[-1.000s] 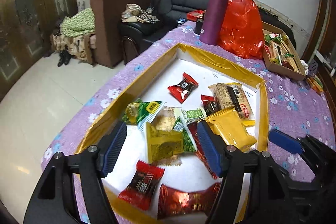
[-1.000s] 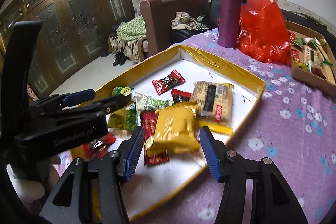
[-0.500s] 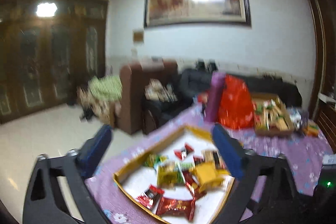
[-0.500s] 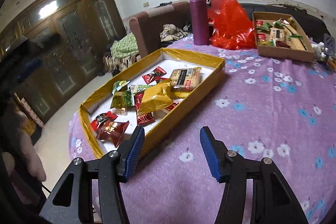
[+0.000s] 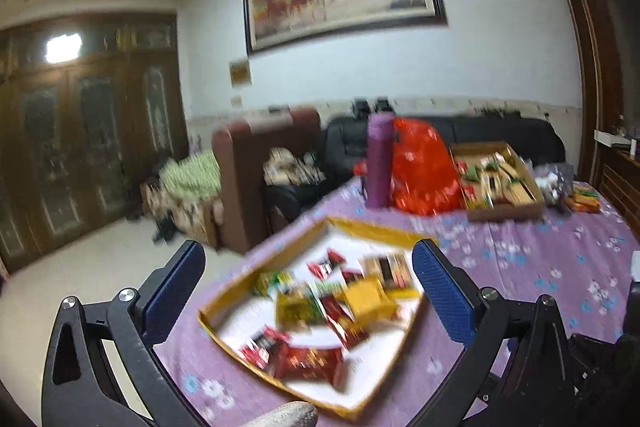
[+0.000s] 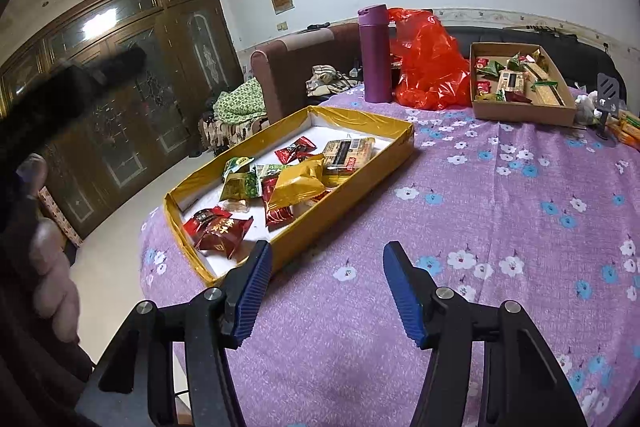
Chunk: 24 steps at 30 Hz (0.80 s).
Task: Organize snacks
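Note:
A yellow-walled tray (image 6: 360, 123) with a white floor holds several snack packets: a yellow packet (image 6: 298, 181), red packets (image 6: 218, 229) and a biscuit pack (image 6: 348, 155). It also shows, blurred, in the left wrist view (image 5: 372, 231). A brown cardboard box (image 6: 524, 113) at the far right holds more snacks. My left gripper (image 5: 308, 291) is open and empty, raised well above and short of the tray. My right gripper (image 6: 326, 287) is open and empty over the purple cloth, just right of the tray's near corner.
The table wears a purple flowered cloth (image 6: 500, 207). A purple flask (image 6: 374, 55) and a red plastic bag (image 6: 428, 67) stand at the back. Loose snacks (image 6: 624, 125) lie at the far right edge. A brown armchair (image 6: 296, 75) stands beyond the table.
Both grippers have pulled back and up from the tray, open and empty. The left view has swung from looking down into the tray to facing the room.

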### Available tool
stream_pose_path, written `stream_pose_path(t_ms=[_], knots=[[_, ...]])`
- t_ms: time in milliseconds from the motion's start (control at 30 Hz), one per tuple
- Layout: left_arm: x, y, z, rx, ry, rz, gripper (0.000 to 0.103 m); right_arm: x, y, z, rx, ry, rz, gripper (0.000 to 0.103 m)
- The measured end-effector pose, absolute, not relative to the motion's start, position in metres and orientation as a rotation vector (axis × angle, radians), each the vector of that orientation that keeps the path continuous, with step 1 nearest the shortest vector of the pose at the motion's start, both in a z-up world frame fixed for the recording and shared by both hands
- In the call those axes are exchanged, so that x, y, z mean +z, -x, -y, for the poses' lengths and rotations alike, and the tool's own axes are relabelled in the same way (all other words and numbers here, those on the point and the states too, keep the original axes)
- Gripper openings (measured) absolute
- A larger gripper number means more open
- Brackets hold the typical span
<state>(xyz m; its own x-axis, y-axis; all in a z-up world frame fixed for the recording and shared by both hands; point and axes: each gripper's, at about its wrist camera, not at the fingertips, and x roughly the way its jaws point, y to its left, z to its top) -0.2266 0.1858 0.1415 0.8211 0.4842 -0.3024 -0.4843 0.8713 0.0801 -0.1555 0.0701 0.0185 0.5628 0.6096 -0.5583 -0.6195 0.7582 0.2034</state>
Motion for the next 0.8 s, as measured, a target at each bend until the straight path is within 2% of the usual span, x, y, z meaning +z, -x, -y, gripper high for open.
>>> stream_pose_path(t_ms=[800], knots=[[0.083, 0.195, -0.223, 0.474, 0.091, -0.577, 0.103, -0.005, 0.154, -0.118, 0.716, 0.131, -0.700, 0.062]])
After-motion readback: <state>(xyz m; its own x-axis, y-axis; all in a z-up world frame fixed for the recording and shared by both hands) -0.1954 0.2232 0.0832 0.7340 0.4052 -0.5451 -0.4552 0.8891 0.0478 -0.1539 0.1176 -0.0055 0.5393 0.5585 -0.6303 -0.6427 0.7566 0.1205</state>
